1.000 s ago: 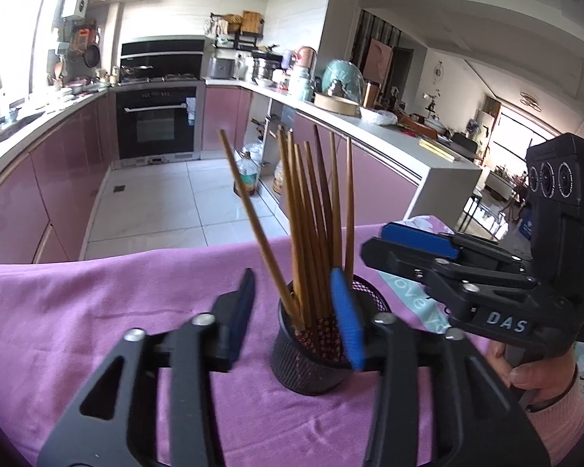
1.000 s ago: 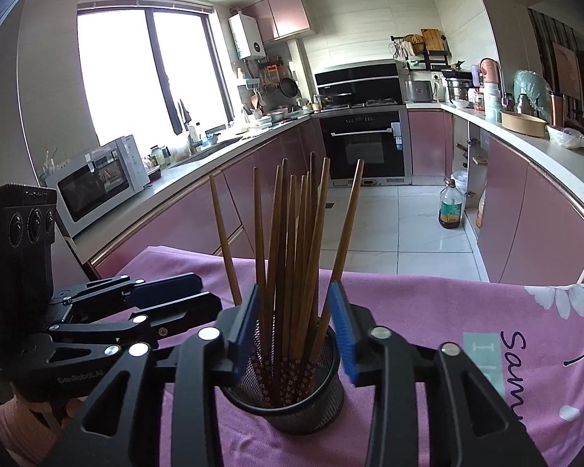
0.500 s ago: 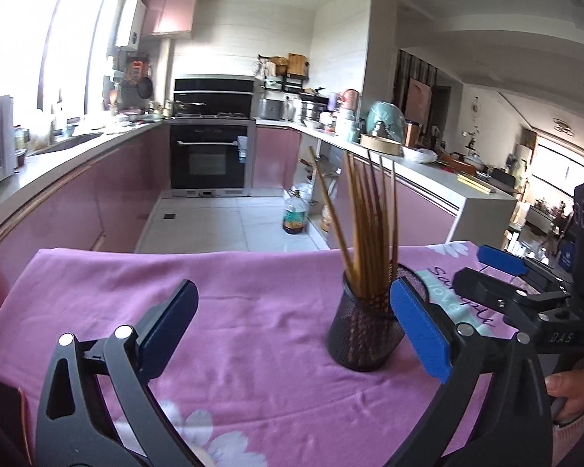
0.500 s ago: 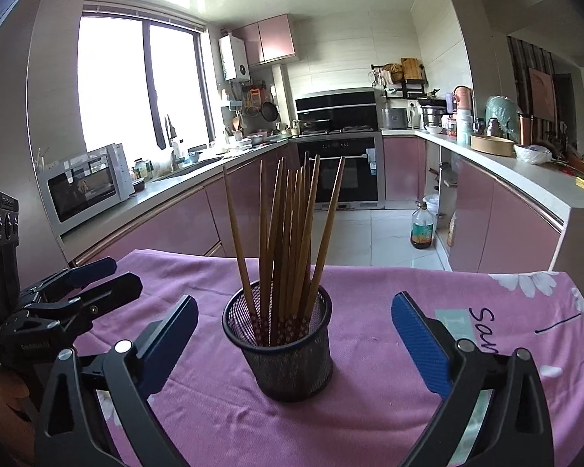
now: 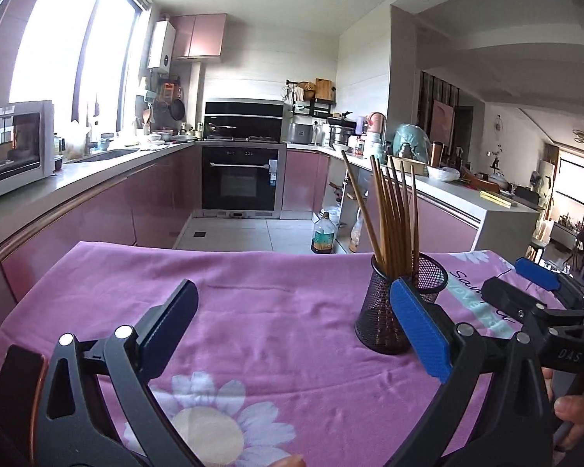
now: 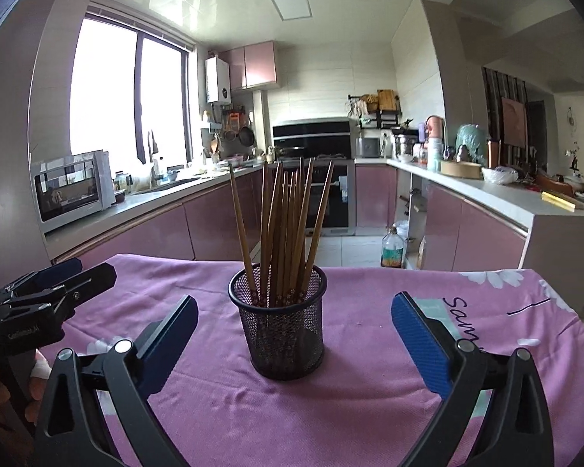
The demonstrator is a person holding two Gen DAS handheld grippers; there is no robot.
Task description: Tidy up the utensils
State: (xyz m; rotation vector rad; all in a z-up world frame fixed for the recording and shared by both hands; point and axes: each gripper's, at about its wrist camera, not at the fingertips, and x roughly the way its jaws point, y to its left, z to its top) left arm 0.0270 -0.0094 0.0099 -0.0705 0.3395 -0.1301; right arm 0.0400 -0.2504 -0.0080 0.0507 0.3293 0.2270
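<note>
A pink floral tablecloth [image 6: 370, 408] carries the mesh cup [image 6: 284, 334].

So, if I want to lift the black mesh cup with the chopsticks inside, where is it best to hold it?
Probably grip the mesh cup across its round wall, low down, coming level from the front with the open right hand-held gripper. The chopsticks fan out above the rim, so the top is blocked.

Both grippers' fingers [image 5: 418, 325] [image 6: 420, 344] spread wide, empty.

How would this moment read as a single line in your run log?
left gripper: open, holding nothing | right gripper: open, holding nothing | chopsticks: upright in mesh cup | cup: on pink cloth
</note>
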